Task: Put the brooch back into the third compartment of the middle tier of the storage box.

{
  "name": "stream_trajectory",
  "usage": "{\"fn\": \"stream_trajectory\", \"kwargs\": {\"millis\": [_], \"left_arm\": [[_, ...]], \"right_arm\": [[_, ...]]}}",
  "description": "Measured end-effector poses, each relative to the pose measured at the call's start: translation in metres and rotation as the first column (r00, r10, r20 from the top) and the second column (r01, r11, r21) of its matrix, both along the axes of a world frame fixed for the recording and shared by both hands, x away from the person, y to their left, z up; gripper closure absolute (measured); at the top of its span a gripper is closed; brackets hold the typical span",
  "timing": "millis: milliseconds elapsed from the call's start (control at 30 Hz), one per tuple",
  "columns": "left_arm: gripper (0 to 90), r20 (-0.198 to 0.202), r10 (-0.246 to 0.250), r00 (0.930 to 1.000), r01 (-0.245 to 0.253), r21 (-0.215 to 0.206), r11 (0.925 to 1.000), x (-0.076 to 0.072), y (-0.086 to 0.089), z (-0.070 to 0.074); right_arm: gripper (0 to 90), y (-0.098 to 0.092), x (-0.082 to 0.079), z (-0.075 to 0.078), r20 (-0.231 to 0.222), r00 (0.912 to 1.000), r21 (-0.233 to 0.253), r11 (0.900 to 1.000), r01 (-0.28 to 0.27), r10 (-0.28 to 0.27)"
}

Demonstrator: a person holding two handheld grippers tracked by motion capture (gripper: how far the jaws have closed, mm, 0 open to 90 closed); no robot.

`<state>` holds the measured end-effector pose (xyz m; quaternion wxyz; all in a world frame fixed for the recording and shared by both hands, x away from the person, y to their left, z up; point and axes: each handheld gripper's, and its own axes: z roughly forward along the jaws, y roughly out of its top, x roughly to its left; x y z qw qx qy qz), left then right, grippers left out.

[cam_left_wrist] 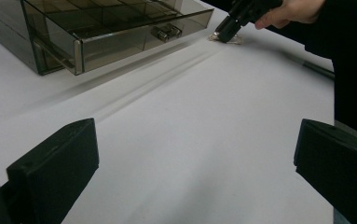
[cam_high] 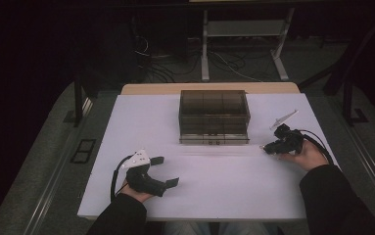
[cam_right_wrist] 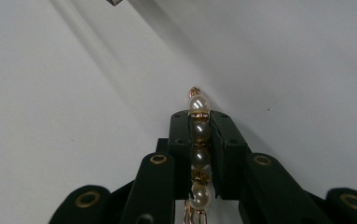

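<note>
I am seated at a white table in a dim room, holding a black two-jaw gripper in each hand. Toward the far middle of the table stands a smoky, see-through plastic box with inner compartments; in the left gripper view its near front face carries a small metal latch. My left gripper rests near the table's near left edge, with its grey three-cornered plate on top, and its jaws are spread wide apart with nothing between them; in its own view the two black jaws stand at either side of bare white tabletop. My right gripper is over on the right, near the box's front right corner but apart from it, tipped down so its tips are at or just above the table surface. Its jaws are pressed together on a pearl strand: a short row of round pearls joined by small gold-coloured links, running lengthwise between the jaws. One pearl and a gold end piece stick out past the jaw tips, and more of the strand trails back toward my hand. In the left gripper view the strand's tip is at the tabletop, though I cannot tell whether it touches.
</note>
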<state>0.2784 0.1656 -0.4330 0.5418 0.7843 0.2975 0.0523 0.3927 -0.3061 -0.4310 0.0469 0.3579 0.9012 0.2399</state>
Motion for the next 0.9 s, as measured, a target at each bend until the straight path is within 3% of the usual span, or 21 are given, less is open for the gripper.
{"fn": "stream_trajectory", "kwargs": {"millis": [300, 633, 900], "left_arm": [[0.0, 0.000, 0.000, 1.0000, 0.000, 0.000, 1.0000, 0.000, 0.000, 0.000], [0.0, 0.000, 0.000, 1.0000, 0.000, 0.001, 1.0000, 0.000, 0.000, 0.000], [0.0, 0.001, 0.000, 1.0000, 0.000, 0.001, 1.0000, 0.000, 0.000, 0.000]], "right_arm": [[78.8, 0.000, -0.001, 0.003, -0.017, 0.9998, 0.027, 1.000, 0.008, -0.007], [78.8, -0.005, -0.003, 0.012, -0.012, 0.9997, 0.068, 0.997, 0.020, -0.020], [78.8, -0.004, -0.004, 0.022, 0.001, 0.9999, 0.070, 0.997, 0.015, -0.015]]}}
